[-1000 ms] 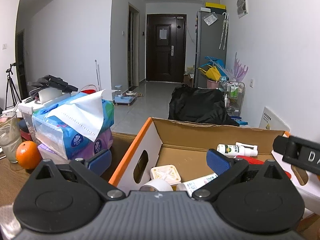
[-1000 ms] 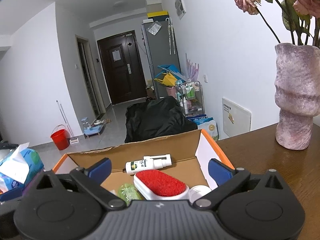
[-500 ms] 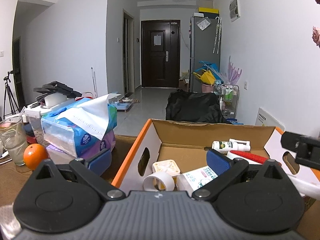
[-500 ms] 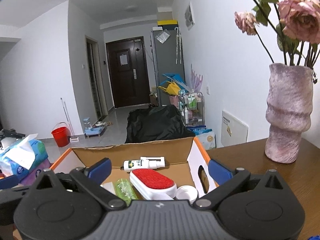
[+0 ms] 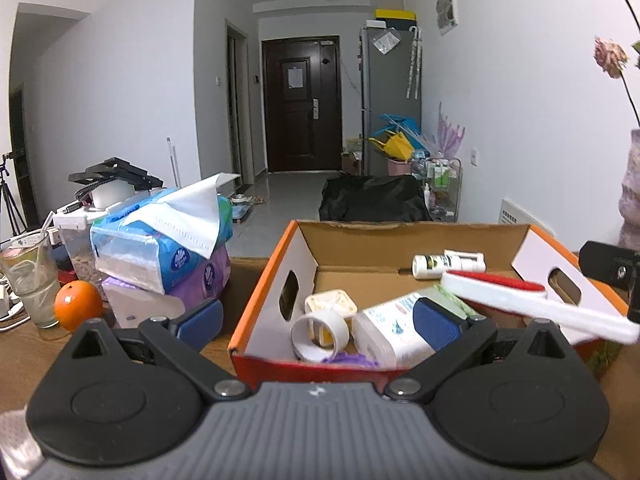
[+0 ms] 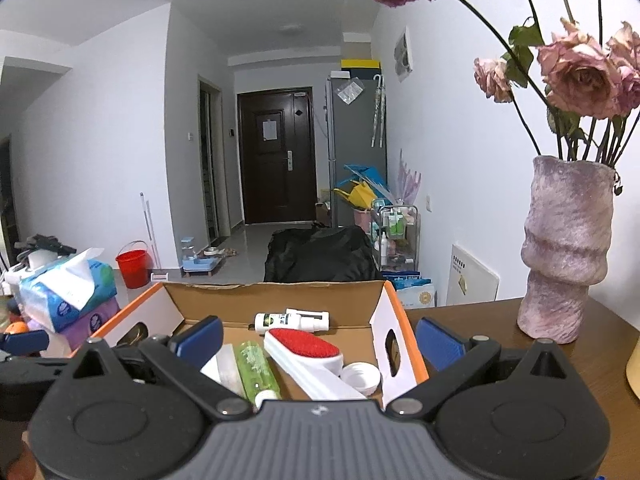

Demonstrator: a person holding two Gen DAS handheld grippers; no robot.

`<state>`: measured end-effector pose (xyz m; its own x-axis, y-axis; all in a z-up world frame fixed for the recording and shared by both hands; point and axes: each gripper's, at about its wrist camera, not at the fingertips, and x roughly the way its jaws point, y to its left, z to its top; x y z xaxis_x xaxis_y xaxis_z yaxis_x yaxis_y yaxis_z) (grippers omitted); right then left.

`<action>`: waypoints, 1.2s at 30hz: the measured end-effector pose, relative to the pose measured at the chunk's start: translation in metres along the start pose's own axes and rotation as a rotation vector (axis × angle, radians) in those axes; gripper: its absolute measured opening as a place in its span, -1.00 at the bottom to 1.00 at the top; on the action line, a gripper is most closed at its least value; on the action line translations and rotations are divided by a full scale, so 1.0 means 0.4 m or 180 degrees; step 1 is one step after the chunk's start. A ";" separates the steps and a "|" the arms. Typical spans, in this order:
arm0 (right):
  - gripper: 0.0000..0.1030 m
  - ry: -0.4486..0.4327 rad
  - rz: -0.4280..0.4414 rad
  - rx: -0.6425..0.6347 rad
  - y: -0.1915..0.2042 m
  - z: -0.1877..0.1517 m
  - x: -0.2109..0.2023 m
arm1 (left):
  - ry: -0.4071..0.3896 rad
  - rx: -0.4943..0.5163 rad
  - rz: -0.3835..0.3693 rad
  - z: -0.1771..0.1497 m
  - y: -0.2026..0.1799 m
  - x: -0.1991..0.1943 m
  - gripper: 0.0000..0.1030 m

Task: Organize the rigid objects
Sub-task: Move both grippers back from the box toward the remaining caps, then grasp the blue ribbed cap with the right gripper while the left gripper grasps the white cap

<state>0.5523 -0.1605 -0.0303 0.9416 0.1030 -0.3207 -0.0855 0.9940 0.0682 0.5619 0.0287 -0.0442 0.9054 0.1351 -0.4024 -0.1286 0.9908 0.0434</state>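
1. Your left gripper [image 5: 318, 320] hangs in front of the near wall of the cardboard box [image 5: 256, 292], its blue pads spread wide with nothing between them.
2. Your right gripper [image 6: 318, 338] is likewise spread and empty, with its pads on either side of the box's right end.
3. The box sits on a brown wooden table [image 6: 472, 316], with its flaps open.
4. Inside the box, you can see a white spray bottle [image 5: 448, 261] lying against the far wall, a white lint brush with a red pad [image 6: 308, 350] lying at a slant, a green tube [image 6: 256, 368] beside it, a roll of white tape [image 5: 319, 332] standing on edge, a square white lid [image 5: 330, 305] behind the tape, and a large white bottle [image 5: 386, 326] lying on its side.
5. To the left of the box stand stacked tissue packs [image 5: 160, 248], blue over purple, with an orange [image 5: 77, 310] and a drinking glass [image 5: 30, 280] further left.
6. To the right of the box, a mauve vase [image 6: 566, 248] holds faded pink roses [image 6: 580, 76].
7. Beyond the table, a pale tiled floor runs to a dark front door [image 6: 274, 156]; a grey fridge [image 6: 352, 148] stands on the right, a black bag [image 6: 320, 254] lies just behind the box, and a red bucket [image 6: 132, 262] sits by the left wall.
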 end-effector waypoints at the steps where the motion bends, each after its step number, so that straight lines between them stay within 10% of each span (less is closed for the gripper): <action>1: 1.00 0.0000 0.0002 -0.0008 -0.004 -0.002 -0.005 | 0.0010 0.0013 -0.0018 -0.004 0.001 -0.005 1.00; 36: 1.00 0.0468 -0.0675 -0.0132 -0.220 -0.176 -0.177 | 0.0346 0.0306 -0.0411 -0.111 0.023 -0.101 1.00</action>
<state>0.4704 -0.2526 -0.0801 0.8826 -0.1066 -0.4580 0.0926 0.9943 -0.0529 0.5060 0.0319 -0.0683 0.8622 0.0098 -0.5064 0.0298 0.9971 0.0702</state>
